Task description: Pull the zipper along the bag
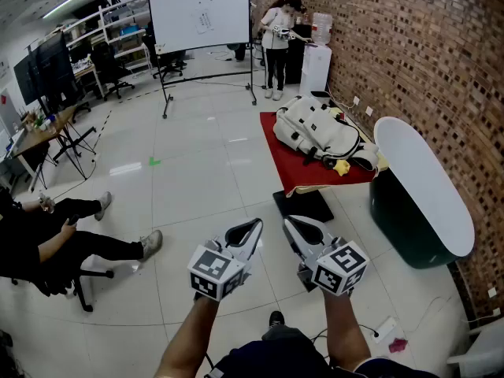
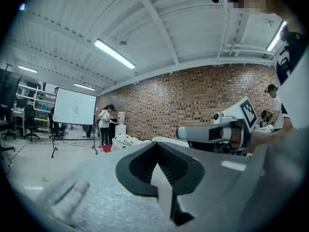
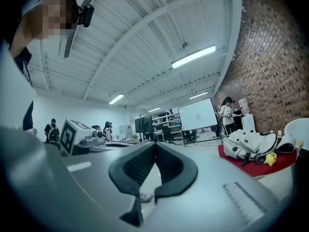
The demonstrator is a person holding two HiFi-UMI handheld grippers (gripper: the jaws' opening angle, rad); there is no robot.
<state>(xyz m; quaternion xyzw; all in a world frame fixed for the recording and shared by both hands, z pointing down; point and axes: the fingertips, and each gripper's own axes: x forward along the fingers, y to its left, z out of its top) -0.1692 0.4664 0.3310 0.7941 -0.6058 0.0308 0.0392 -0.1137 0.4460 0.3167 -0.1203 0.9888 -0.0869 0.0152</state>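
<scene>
A white backpack lies on a red-covered low table some way ahead, near the brick wall; it also shows far off in the right gripper view and small in the left gripper view. Its zipper is too small to make out. My left gripper and right gripper are held side by side close to my body, well short of the bag. Both are shut with nothing between their tips. In the left gripper view the right gripper crosses at the right.
A dark tub with a white lid stands right of the table. A black mat lies before the table. A whiteboard on wheels and a standing person are behind. A seated person is at left.
</scene>
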